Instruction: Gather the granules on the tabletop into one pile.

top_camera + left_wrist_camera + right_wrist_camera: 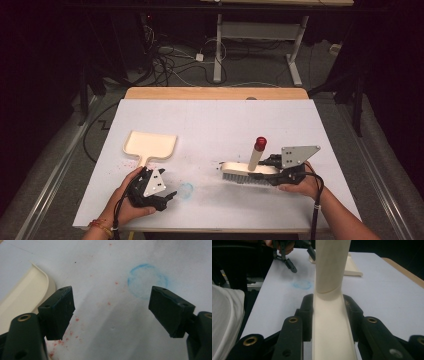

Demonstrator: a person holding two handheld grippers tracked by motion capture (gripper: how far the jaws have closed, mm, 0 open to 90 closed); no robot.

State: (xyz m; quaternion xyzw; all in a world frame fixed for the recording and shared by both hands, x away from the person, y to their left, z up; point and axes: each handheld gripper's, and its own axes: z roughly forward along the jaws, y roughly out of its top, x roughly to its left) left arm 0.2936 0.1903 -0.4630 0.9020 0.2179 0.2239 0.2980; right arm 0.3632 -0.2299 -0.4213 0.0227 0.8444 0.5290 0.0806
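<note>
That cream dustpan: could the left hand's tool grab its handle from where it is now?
Probably yes. The left tool is open and empty, the dustpan lies just beyond that hand, and nothing sits between them.

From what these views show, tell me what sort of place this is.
Most likely a lab or recording workspace, not a home. A paper-covered table stands in a dark room, loose cables trail over the floor behind it, and a second adjustable-frame desk sits beyond.
</note>
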